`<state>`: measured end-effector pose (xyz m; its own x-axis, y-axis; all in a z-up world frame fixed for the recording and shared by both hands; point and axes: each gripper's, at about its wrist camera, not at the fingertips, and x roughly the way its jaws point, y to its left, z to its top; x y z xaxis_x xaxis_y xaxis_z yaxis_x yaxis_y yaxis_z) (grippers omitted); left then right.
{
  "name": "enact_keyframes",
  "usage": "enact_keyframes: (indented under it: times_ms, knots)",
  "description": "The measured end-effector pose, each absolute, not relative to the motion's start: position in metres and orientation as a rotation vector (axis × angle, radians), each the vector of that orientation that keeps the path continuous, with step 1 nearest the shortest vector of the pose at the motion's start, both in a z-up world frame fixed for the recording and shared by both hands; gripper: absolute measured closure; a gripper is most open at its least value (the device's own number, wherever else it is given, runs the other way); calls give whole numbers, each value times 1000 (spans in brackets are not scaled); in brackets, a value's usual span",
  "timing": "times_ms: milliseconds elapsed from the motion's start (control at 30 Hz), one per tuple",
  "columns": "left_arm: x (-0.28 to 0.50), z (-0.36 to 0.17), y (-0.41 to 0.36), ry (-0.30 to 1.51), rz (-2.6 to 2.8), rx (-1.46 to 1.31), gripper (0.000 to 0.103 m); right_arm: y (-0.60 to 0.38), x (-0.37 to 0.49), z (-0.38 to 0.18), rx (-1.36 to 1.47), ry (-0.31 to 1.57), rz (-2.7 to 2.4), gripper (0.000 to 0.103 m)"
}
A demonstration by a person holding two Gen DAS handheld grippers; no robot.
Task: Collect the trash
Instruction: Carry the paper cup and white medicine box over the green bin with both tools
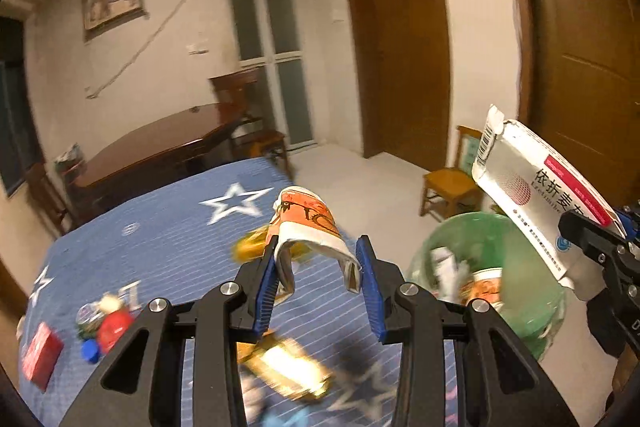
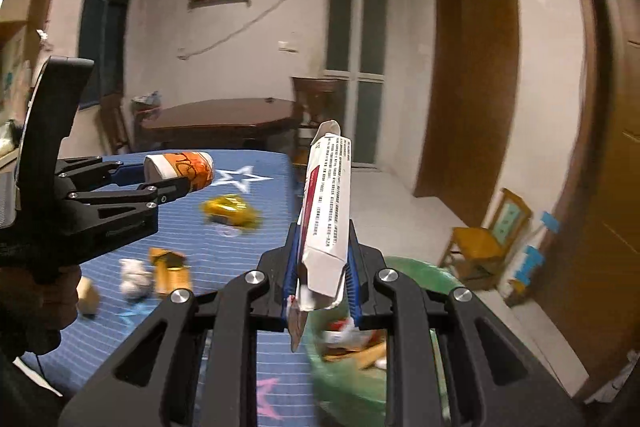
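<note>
- The crushed orange-and-white paper cup [image 1: 310, 223] looks super light and soft, already squashed, so a gentle squeeze across its flattened middle should do. The left gripper [image 1: 320, 267] has it pinched between the blue pads, up over the blue star-print tablecloth [image 1: 160, 227].
- The white-and-red cardboard medicine box [image 2: 326, 211] seems stiff-ish but hollow. The right gripper [image 2: 322, 283] is clamped on its lower end, held upright just above the green plastic trash bin [image 2: 352, 387].

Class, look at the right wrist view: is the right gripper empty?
No, the right gripper is shut on a white medicine box above the green bin.
</note>
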<state>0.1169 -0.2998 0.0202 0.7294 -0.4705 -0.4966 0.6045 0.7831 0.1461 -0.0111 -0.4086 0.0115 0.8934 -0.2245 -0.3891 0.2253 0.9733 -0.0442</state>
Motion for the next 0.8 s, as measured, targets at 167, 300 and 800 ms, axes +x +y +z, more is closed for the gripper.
enact_keyframes:
  times_ms: [167, 300, 800]
  knots:
    - [117, 12, -362, 462, -685, 360, 64, -447, -17, 9, 27, 422, -323, 84]
    - [121, 4, -407, 475, -752, 384, 64, -472, -18, 0, 54, 450, -372, 84]
    - [113, -44, -506, 531, -889, 472, 64, -523, -18, -36, 178, 560, -432, 84]
